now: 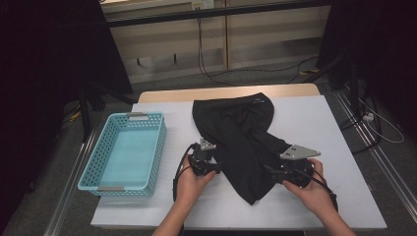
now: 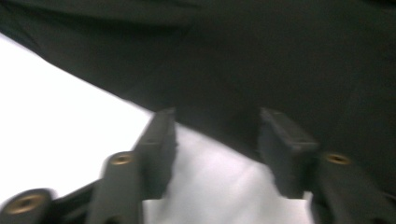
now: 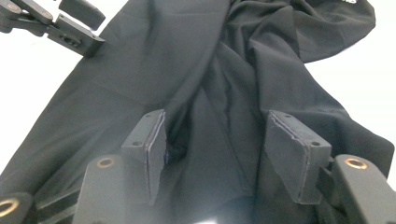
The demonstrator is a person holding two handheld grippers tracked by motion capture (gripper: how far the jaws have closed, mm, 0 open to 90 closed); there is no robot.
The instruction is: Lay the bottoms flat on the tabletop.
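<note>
A black garment (image 1: pixel 241 132) lies crumpled and partly folded on the white table cover (image 1: pixel 314 123). My left gripper (image 1: pixel 218 167) sits at the garment's left edge. In the left gripper view its jaws (image 2: pixel 215 135) stand apart, with the cloth's edge (image 2: pixel 257 60) at their tips and no pad pressing on it. My right gripper (image 1: pixel 273 173) is at the garment's right edge, near its lower end. Its jaws (image 3: pixel 217 140) are open over the black cloth (image 3: pixel 154 60), with folds lying between them. The left gripper (image 3: pixel 79 23) also shows across the garment in the right gripper view.
A light blue perforated basket (image 1: pixel 160 147) stands empty at the table's left. Bare white cover lies to the right of the garment and along the front edge. Beyond the table are dark stands, cables on the floor and a wooden cabinet.
</note>
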